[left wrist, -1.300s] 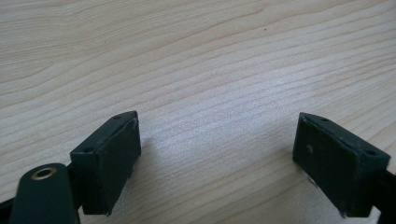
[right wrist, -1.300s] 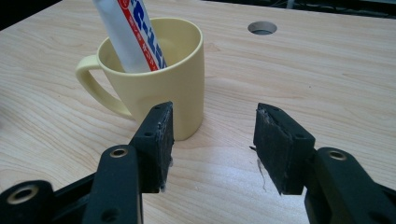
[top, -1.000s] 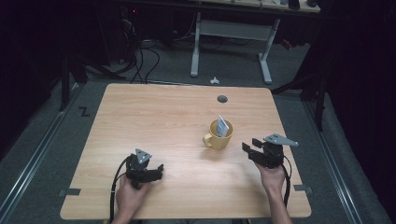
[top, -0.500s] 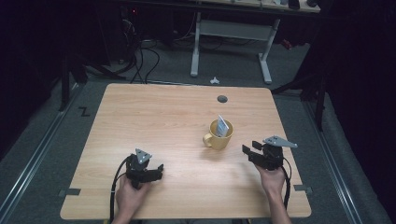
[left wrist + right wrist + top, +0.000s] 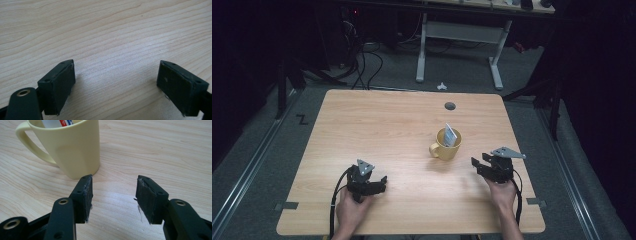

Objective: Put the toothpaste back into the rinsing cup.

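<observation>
With the right gripper (image 5: 113, 192) held apart and empty just short of the mug (image 5: 72, 147), the mug could be tipped and its packet (image 5: 451, 134) spilled by a sideways nudge.

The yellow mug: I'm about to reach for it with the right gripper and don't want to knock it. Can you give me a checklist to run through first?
1. Yellow mug upright on the table: ok.
2. Right gripper open, nothing between its fingers: ok.
3. Fingers wide enough for the mug body: not ok; the gap looks narrower than the mug.
4. Path from gripper to mug free: ok.
5. Packet standing in the mug, secure if moved: cannot tell.
6. Left gripper open and away from the mug: ok.
</observation>
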Demonstrator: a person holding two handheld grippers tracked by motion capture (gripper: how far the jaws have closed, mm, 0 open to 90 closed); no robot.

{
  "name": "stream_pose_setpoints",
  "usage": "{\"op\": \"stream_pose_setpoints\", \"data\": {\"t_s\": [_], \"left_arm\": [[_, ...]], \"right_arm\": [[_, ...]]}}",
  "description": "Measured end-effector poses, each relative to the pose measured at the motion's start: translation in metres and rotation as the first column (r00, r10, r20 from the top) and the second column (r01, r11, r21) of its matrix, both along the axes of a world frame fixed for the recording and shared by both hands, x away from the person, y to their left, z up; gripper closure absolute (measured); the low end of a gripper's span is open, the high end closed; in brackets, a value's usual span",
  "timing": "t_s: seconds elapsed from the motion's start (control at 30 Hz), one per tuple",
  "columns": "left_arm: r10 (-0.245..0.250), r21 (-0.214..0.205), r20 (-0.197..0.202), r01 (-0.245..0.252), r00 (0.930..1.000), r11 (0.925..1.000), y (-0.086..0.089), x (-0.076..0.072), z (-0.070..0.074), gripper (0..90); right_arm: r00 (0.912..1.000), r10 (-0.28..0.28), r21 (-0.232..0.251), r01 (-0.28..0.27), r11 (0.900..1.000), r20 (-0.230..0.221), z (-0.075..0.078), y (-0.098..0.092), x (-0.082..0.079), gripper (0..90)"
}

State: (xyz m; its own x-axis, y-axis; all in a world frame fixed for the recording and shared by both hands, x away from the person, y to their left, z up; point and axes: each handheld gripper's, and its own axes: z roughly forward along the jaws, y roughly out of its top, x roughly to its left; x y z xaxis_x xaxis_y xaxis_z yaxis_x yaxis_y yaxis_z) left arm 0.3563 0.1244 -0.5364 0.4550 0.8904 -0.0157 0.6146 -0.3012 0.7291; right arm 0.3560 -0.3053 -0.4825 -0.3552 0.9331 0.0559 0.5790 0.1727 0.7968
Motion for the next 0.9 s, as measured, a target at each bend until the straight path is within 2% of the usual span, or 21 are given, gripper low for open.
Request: {"op": "stream_pose_setpoints", "data": {"t_s": [0.9], "left_arm": [[0.000,0.000,0.000,0.000,1.0000,1.0000,0.000,0.000,0.000,15.4]], "right_arm": [[0.9987,-0.034,-0.062,0.031,0.9976,-0.038,-0.020,-0.003,0.008,47.2]]}}
